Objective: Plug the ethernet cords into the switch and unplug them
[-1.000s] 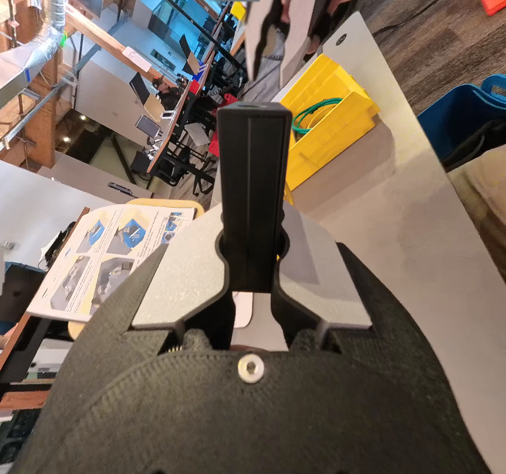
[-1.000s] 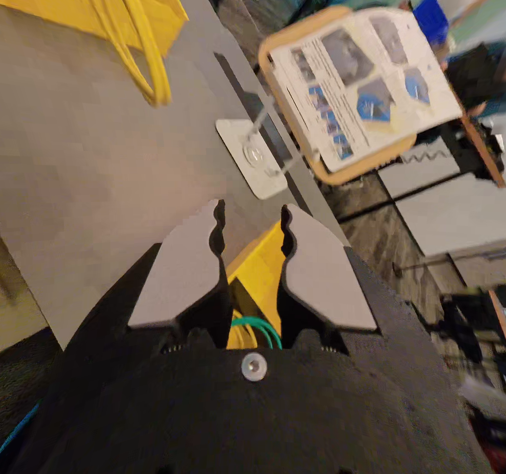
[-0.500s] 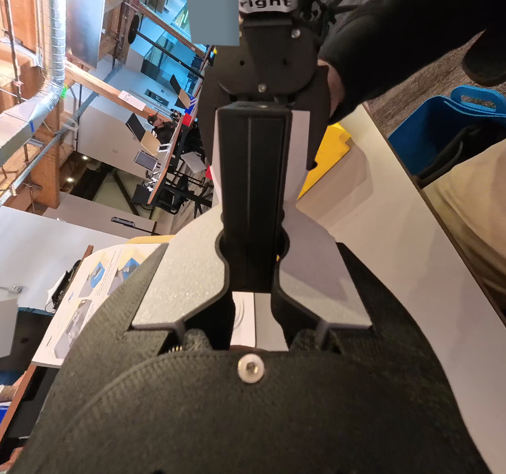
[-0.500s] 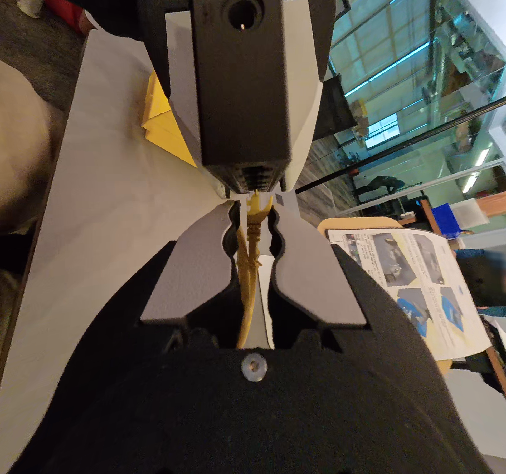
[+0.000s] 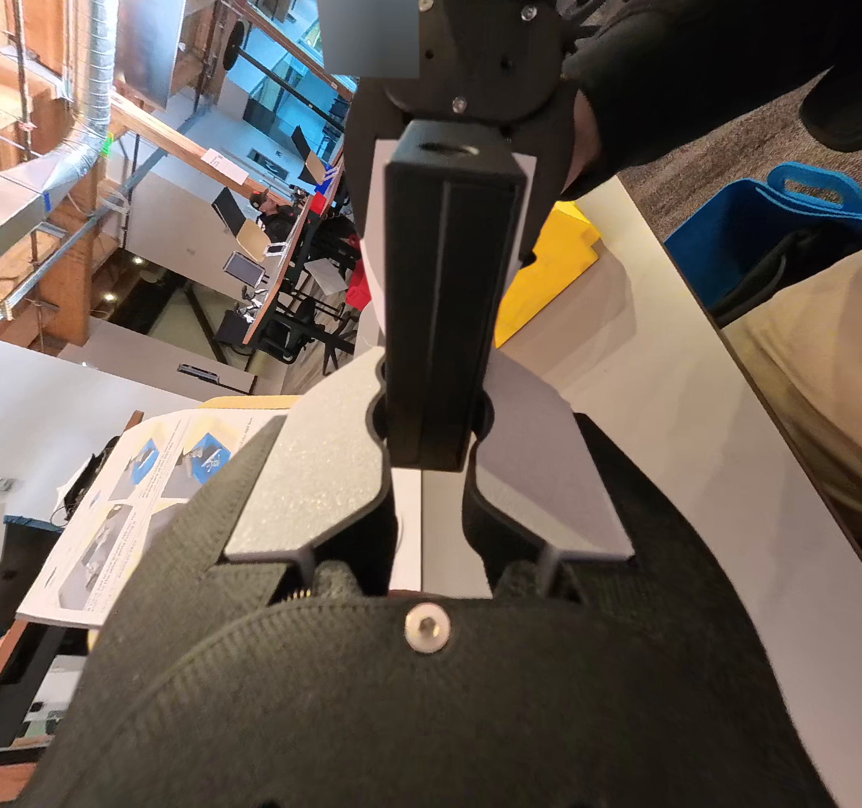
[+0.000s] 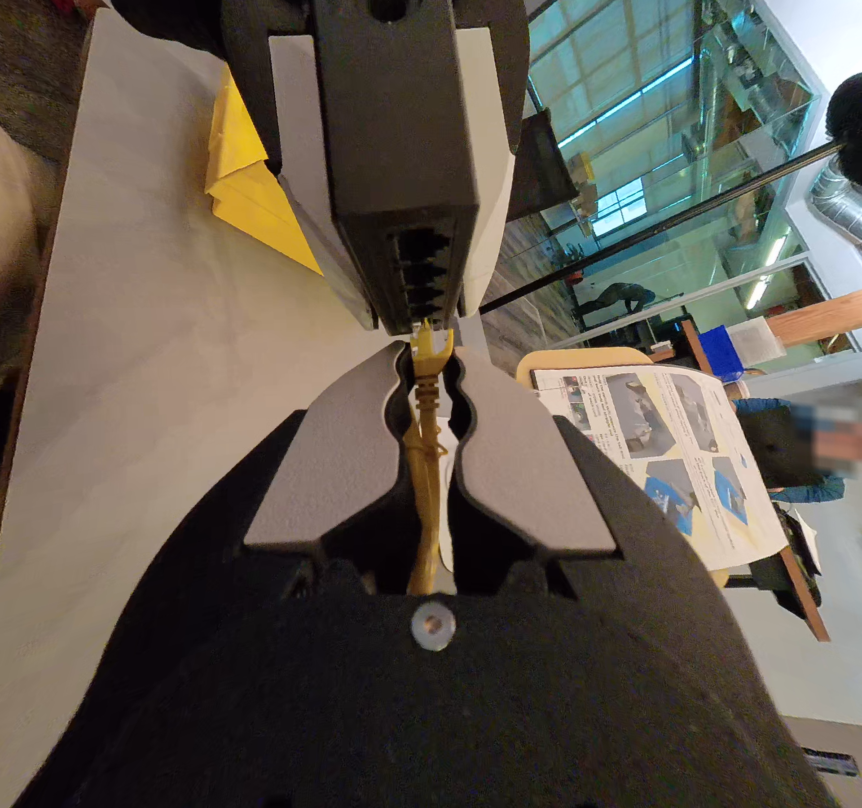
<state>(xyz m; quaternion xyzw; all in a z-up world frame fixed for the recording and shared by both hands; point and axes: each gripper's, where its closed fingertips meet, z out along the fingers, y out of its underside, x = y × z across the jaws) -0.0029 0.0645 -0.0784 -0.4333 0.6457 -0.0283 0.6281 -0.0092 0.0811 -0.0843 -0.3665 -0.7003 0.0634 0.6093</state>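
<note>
My left gripper (image 5: 431, 394) is shut on the black switch (image 5: 448, 300) and holds it up above the table. In the right wrist view the switch (image 6: 396, 142) faces me with its row of ports (image 6: 420, 272) showing. My right gripper (image 6: 428, 356) is shut on a yellow ethernet cord (image 6: 427, 459). The cord's plug (image 6: 427, 342) touches the lowest port at the switch's near end. The right gripper also shows beyond the switch in the left wrist view (image 5: 466, 62), held by a dark-sleeved hand (image 5: 699, 62).
A yellow bin (image 5: 550, 268) sits on the white table (image 5: 653, 412) behind the switch; it also shows in the right wrist view (image 6: 247, 188). A printed instruction sheet on a stand (image 6: 662, 450) is at the table's end. A blue bin (image 5: 769, 235) stands on the floor.
My right gripper swung from over the yellow bin to face the switch with the yellow cord in it, then closed in until the plug met the lowest port. The left gripper kept holding the switch.
</note>
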